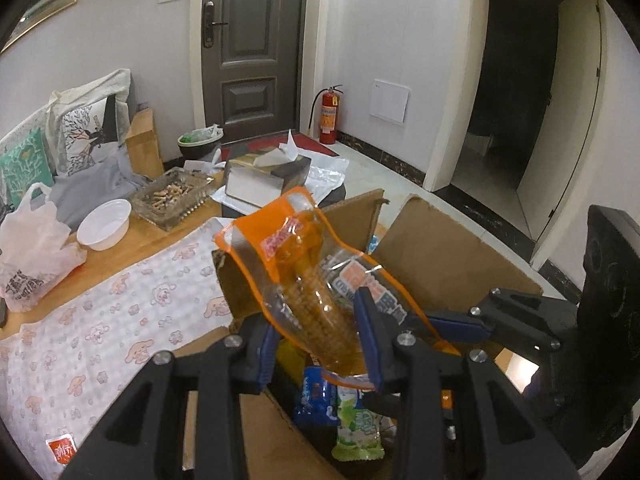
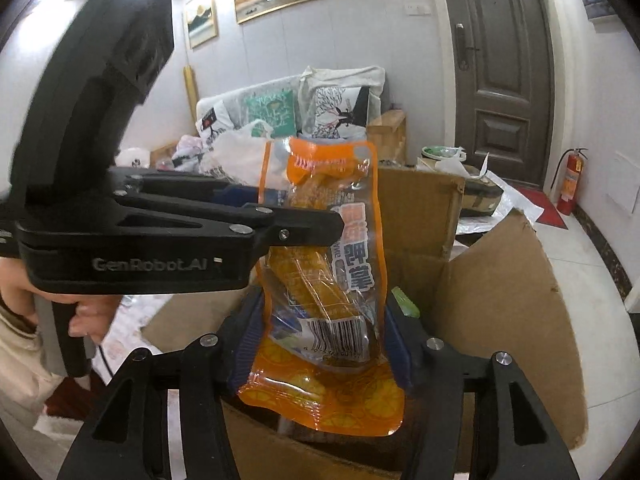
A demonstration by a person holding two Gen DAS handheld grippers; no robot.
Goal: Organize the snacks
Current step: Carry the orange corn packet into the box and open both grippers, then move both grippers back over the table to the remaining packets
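Note:
My left gripper (image 1: 320, 340) is shut on a clear, orange-edged corn-cob packet (image 1: 308, 292), held tilted over an open cardboard box (image 1: 440, 252). In the right wrist view my right gripper (image 2: 324, 344) has an orange duck-feet packet (image 2: 332, 280) upright between its blue pads, which touch both side edges; it counts as shut on the packet. The left gripper (image 2: 288, 208) reaches in from the left, the corn packet (image 2: 276, 184) just behind the duck-feet one. Both packets hang above the box (image 2: 500, 280). A blue packet (image 1: 316, 396) and a green-white packet (image 1: 356, 428) lie inside it.
The table left of the box carries a patterned cloth (image 1: 100, 320), a white bowl (image 1: 105, 229), a glass ashtray (image 1: 172, 196), a white plastic bag (image 1: 32, 248) and a tissue box (image 1: 264, 176). A person's hand (image 2: 88, 320) grips the left tool's handle. The box flaps stand up on the right.

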